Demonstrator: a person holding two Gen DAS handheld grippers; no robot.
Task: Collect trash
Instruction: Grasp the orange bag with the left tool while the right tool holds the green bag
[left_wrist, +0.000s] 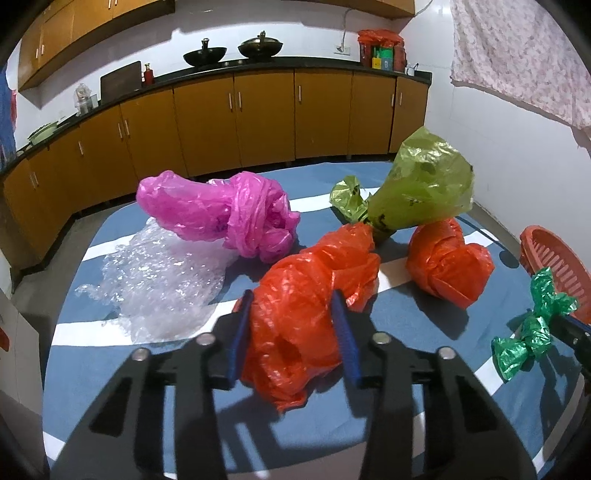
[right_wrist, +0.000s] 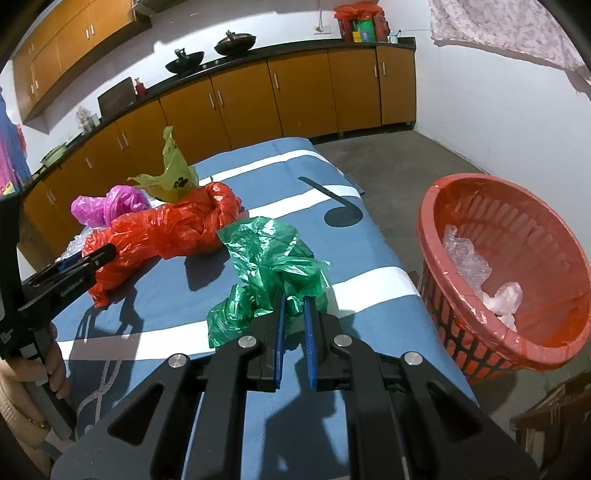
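My left gripper (left_wrist: 293, 299) has its blue pads on both sides of a crumpled red plastic bag (left_wrist: 306, 295) lying on the blue striped table (left_wrist: 110, 369); whether they press it is unclear. The same bag shows in the right wrist view (right_wrist: 162, 236). My right gripper (right_wrist: 294, 295) is shut on a green plastic bag (right_wrist: 266, 266), which also shows in the left wrist view (left_wrist: 532, 332). A pink bag (left_wrist: 221, 206), clear bubble wrap (left_wrist: 162, 280), a yellow-green bag (left_wrist: 421, 184) and a second red bag (left_wrist: 447, 262) lie on the table.
A red laundry-style basket (right_wrist: 461, 206) stands off the table's right edge with clear plastic inside; its rim shows in the left wrist view (left_wrist: 554, 254). Kitchen cabinets (left_wrist: 258, 118) run along the far wall. Bare floor (right_wrist: 406, 162) lies behind the basket.
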